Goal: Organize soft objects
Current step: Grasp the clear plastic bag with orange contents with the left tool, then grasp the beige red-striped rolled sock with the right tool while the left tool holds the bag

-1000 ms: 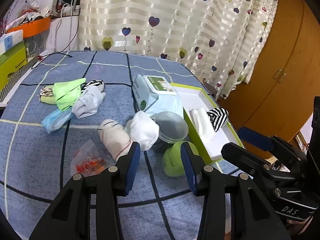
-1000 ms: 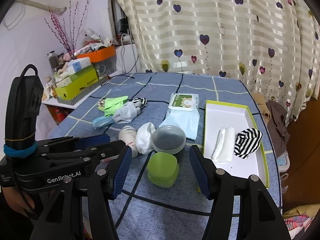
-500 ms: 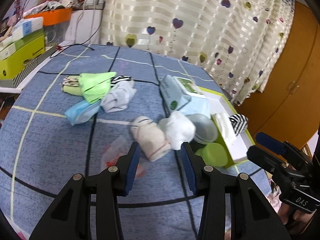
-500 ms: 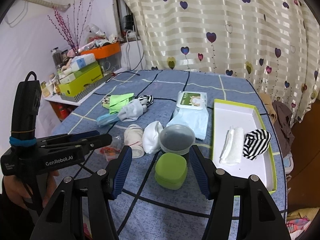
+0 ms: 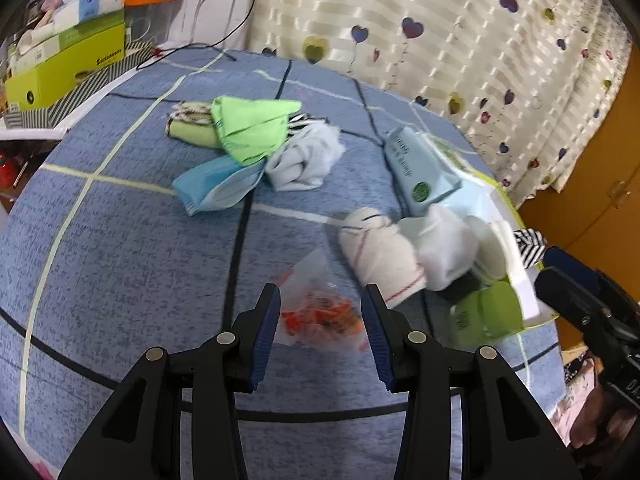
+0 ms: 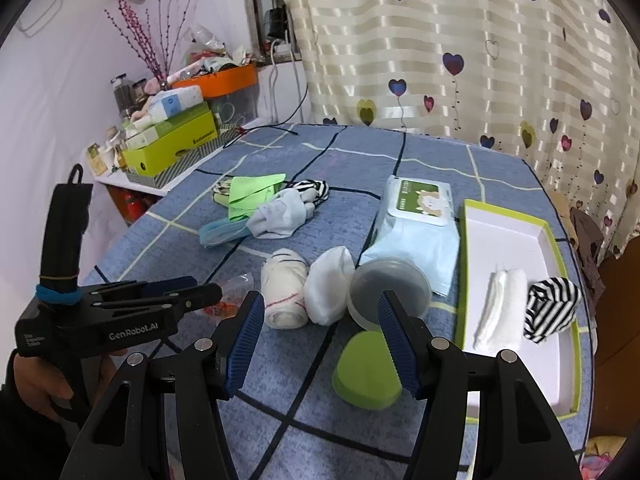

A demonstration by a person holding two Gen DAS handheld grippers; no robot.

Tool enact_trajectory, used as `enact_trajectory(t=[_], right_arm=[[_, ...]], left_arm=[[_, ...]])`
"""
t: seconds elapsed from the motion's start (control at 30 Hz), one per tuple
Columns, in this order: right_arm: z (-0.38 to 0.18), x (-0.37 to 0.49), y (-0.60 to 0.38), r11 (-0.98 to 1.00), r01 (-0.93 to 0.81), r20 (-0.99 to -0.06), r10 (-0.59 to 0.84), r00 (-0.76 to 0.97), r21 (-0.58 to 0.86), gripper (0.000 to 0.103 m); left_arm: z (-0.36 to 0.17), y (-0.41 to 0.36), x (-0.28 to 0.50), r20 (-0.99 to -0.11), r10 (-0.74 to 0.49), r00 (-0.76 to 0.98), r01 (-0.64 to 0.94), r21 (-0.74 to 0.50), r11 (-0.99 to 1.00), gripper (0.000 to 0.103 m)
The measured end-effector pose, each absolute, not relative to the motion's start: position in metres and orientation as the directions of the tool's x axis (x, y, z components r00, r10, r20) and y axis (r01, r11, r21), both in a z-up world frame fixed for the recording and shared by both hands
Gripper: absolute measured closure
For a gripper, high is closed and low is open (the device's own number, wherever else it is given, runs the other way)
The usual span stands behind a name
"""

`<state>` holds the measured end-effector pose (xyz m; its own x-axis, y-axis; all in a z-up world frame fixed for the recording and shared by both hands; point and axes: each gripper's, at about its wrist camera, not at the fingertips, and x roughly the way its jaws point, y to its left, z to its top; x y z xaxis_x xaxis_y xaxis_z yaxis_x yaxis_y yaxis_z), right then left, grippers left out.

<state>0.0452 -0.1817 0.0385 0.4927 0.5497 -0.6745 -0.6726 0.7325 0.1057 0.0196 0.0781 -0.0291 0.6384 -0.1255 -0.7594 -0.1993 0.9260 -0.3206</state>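
Tray [image 6: 516, 224]: my landmark; a folded white cloth and a striped sock already lie in it.
Rolled sock [image 5: 380, 256]: left of the tray, past the white sock; long axis runs away from me, toward the tray's far end.
Left gripper [image 5: 320, 320]: nearer; jaws apart, empty; sock just ahead, to its right.
Right gripper [image 6: 320, 332]: jaws apart, empty.

The tabletop [image 6: 360, 152] has a blue cloth with lines. On it lie a pile of small cloths [image 6: 264, 204], two rolled socks [image 6: 308, 292], a pack of wipes [image 6: 416, 224], a green box [image 6: 364, 372] and a white tray [image 6: 516, 228].
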Motion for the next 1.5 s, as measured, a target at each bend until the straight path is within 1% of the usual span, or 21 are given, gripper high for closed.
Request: enact_trajectory(t=[0.2,0.3,0.43,0.57,0.7,0.73,0.8,0.9,1.03,1.23,1.5], right_arm=[[0.032,0.05,-0.173,0.727,-0.678,-0.688,0.546,0.477,0.107,0.044],[0.031,0.052,-0.173,0.728,-0.677,-0.692,0.543,0.476,0.105,0.044],[0.03,0.053,-0.172,0.728,-0.678,-0.694,0.541,0.475,0.104,0.044],[0.028,0.055,-0.17,0.726,-0.68,-0.697,0.541,0.471,0.103,0.044],[0.028,0.055,-0.17,0.726,-0.68,-0.696,0.541,0.473,0.103,0.044],[0.028,0.055,-0.17,0.726,-0.68,-0.694,0.541,0.474,0.102,0.044],[0.028,0.054,-0.171,0.727,-0.68,-0.694,0.541,0.475,0.102,0.044],[0.028,0.054,-0.17,0.727,-0.68,-0.697,0.539,0.474,0.1,0.044],[0.028,0.054,-0.169,0.721,-0.686,-0.696,0.541,0.471,0.096,0.045],[0.021,0.052,-0.143,0.677,-0.732,-0.717,0.548,0.432,0.077,0.053],[-0.007,0.059,-0.099,0.639,-0.768,-0.786,0.49,0.377,0.031,0.053]], left_arm=[[-0.046,0.077,0.028,-0.785,-0.134,0.605,-0.204,-0.316,0.927,0.059],[-0.05,0.074,0.031,-0.787,-0.143,0.6,-0.197,-0.319,0.927,0.047],[-0.052,0.066,0.031,-0.789,-0.157,0.593,-0.174,-0.316,0.933,0.047],[-0.055,0.066,0.032,-0.795,-0.158,0.586,-0.194,-0.326,0.925,0.047],[-0.056,0.06,0.033,-0.801,-0.134,0.584,-0.176,-0.285,0.942,0.047],[-0.056,0.058,0.033,-0.8,-0.134,0.585,-0.167,-0.281,0.945,0.052],[-0.057,0.055,0.033,-0.803,-0.132,0.581,-0.157,-0.27,0.95,0.065],[-0.055,0.055,0.032,-0.799,-0.138,0.585,-0.148,-0.273,0.951,0.07],[-0.051,0.064,0.029,-0.79,-0.134,0.598,-0.167,-0.287,0.943,0.071],[-0.041,0.09,0.024,-0.762,-0.119,0.636,-0.215,-0.323,0.922,0.071],[-0.034,0.119,0.015,-0.73,-0.112,0.674,-0.249,-0.367,0.896,0.071]])
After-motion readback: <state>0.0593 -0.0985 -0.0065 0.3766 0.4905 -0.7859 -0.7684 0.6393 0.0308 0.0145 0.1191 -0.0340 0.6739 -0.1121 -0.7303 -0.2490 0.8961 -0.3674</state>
